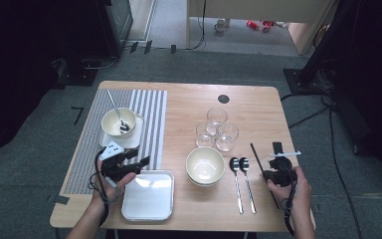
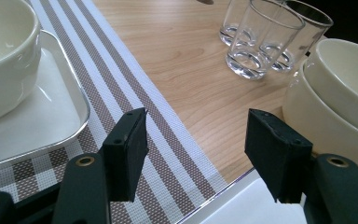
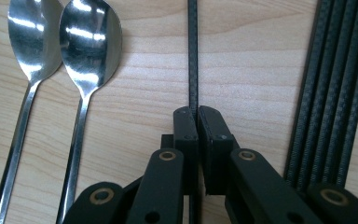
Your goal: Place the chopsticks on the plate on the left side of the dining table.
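Observation:
My right gripper is at the table's right side, shut on a thin black chopstick that lies on the wood and runs away from the jaws. Several more black chopsticks lie just to its right. Two steel spoons lie side by side to its left. My left gripper hovers open with nothing between its jaws, over the striped placemat and the far edge of an empty white tray.
A cream bowl with a spoon in it sits on a small tray on the placemat. Three glasses stand mid-table, with two stacked cream bowls in front of them.

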